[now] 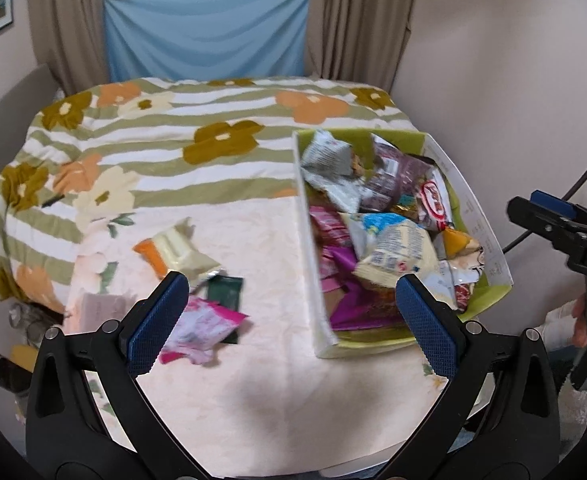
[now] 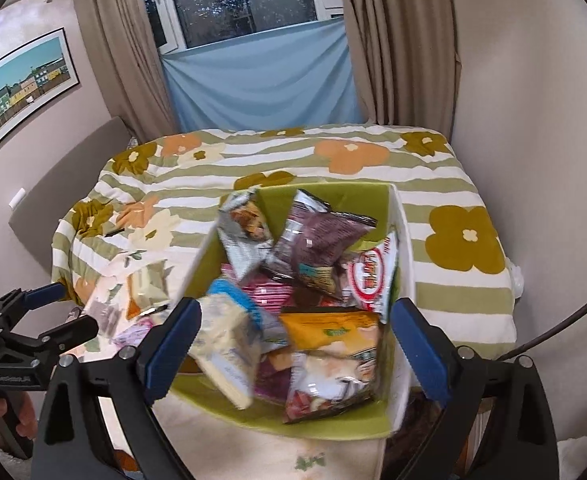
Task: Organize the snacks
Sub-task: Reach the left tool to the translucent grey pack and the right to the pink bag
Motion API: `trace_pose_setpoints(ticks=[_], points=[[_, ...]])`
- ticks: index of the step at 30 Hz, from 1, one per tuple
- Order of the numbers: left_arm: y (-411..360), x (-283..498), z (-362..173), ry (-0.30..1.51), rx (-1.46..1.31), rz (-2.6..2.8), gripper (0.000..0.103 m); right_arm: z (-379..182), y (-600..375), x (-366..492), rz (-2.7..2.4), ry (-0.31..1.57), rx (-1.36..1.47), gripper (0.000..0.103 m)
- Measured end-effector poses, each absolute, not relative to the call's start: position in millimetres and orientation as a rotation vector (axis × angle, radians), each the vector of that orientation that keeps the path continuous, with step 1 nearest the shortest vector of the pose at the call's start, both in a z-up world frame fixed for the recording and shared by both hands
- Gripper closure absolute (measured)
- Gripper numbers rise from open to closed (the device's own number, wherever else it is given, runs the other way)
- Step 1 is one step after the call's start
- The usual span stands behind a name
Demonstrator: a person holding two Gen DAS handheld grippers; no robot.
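Observation:
A green-lined white box (image 1: 313, 264) (image 2: 403, 240) sits on the bed, filled with several snack packets. A cream packet (image 2: 229, 344) lies blurred near the box's front left; I cannot tell if it is at rest. Loose snacks lie left of the box: a cream and orange packet (image 1: 173, 250), a pink packet (image 1: 201, 328) and a dark green one (image 1: 225, 292). My left gripper (image 1: 293, 316) is open and empty, above the bed in front of the box. My right gripper (image 2: 293, 352) is open over the box's front. Each gripper shows in the other view, the right one (image 1: 541, 212) and the left one (image 2: 59, 308).
The bed has a flowered striped blanket (image 1: 213, 140) and a pale pink cloth (image 1: 253, 380). A wall runs along the right side. Curtains and a blue sheet (image 2: 261, 84) hang behind the bed. Clutter sits on the floor at the left (image 1: 21, 344).

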State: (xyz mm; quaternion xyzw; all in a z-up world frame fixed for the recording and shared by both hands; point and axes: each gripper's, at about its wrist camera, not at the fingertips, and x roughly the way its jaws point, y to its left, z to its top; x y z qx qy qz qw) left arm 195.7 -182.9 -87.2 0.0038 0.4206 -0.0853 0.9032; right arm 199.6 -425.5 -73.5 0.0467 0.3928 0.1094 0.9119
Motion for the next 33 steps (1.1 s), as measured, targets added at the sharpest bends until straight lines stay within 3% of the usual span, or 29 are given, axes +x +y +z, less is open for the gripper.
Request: trace_pose_setpoints(ticks=[9, 17, 33], points=[[-80.6, 178.8, -76.0, 0.859, -0.040, -0.100, 0.001, -42.6, -348.3, 177.7, 0.265, 0.751, 0.066, 0.008], [7.8, 179.6, -87.3, 0.910, -0.059, -0.080, 0.001, -52.5, -268.5, 173.1, 0.269, 0.769, 0.085, 0.008], [107.6, 230.4, -189.9, 1.124, -0.149, -0.153, 0.001, -154.5, -156.9, 182.0, 0.153, 1.005, 0.215, 0.008]])
